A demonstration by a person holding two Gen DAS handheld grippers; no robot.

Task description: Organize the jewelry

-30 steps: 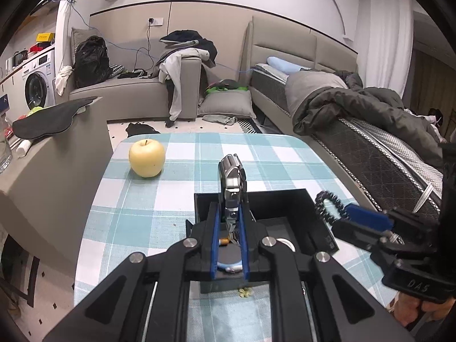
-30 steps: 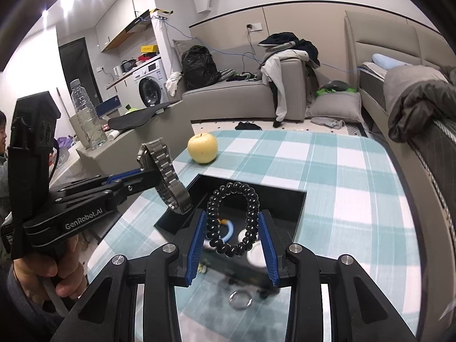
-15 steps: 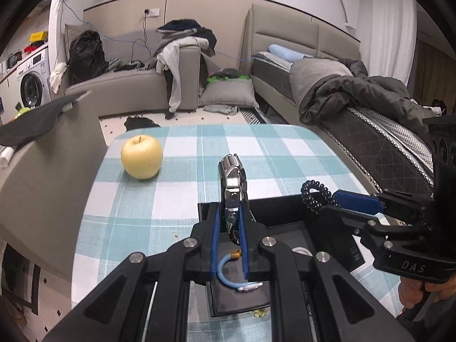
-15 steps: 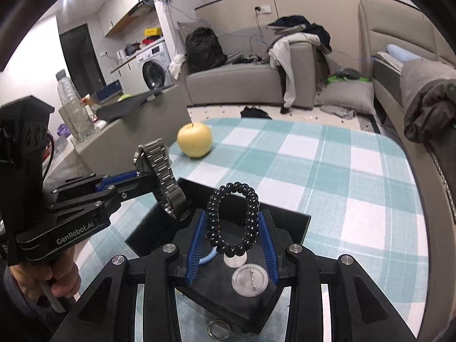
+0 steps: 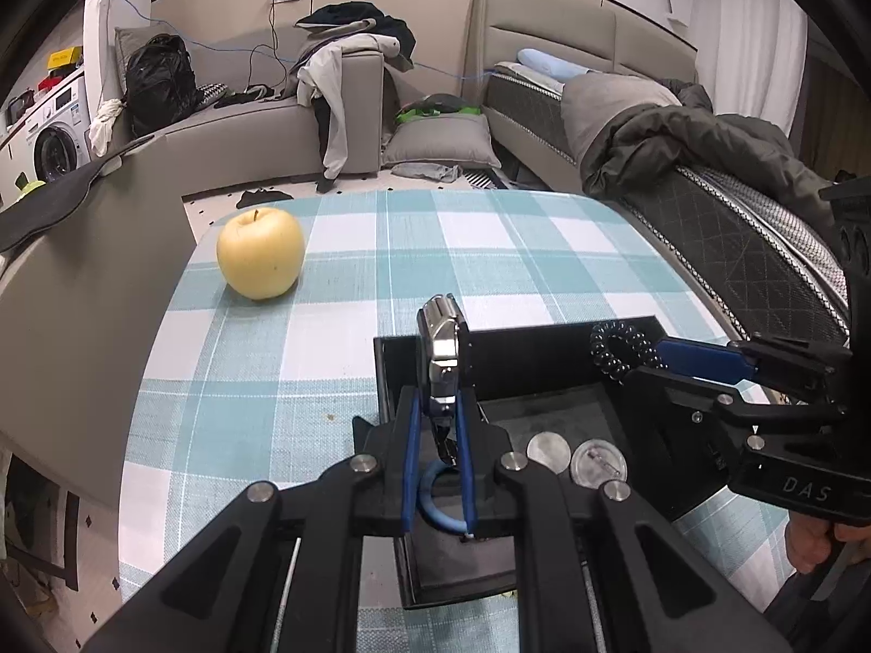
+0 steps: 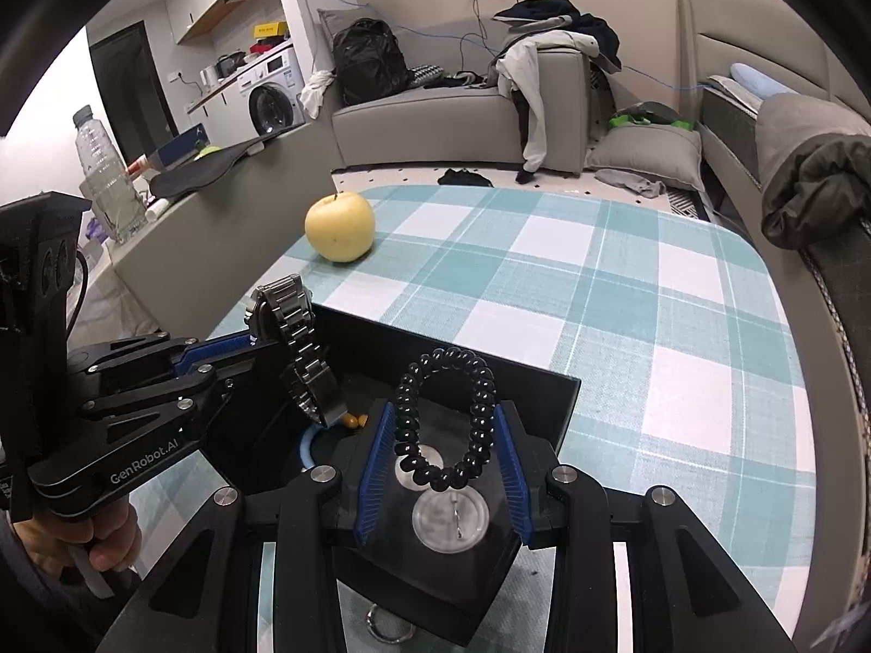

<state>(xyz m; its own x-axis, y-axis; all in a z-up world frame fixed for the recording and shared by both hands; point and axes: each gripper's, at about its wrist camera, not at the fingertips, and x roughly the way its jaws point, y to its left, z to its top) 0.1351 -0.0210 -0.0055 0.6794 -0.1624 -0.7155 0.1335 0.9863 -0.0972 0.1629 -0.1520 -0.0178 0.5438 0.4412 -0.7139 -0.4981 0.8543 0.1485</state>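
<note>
Both grippers have dropped closer over the black tray since a second ago. On the left, the left gripper, marked "GenRobot.AI", pinches the steel watch upright above the tray's left side, over a blue ring. Right of it, the right gripper, lettered "DAS", clamps the black bead bracelet above two round silver discs. A yellow apple sits well apart on the checked cloth.

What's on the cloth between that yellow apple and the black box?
Nothing: in both views only bare checked tablecloth lies between the yellow apple and the black jewelry box.
</note>
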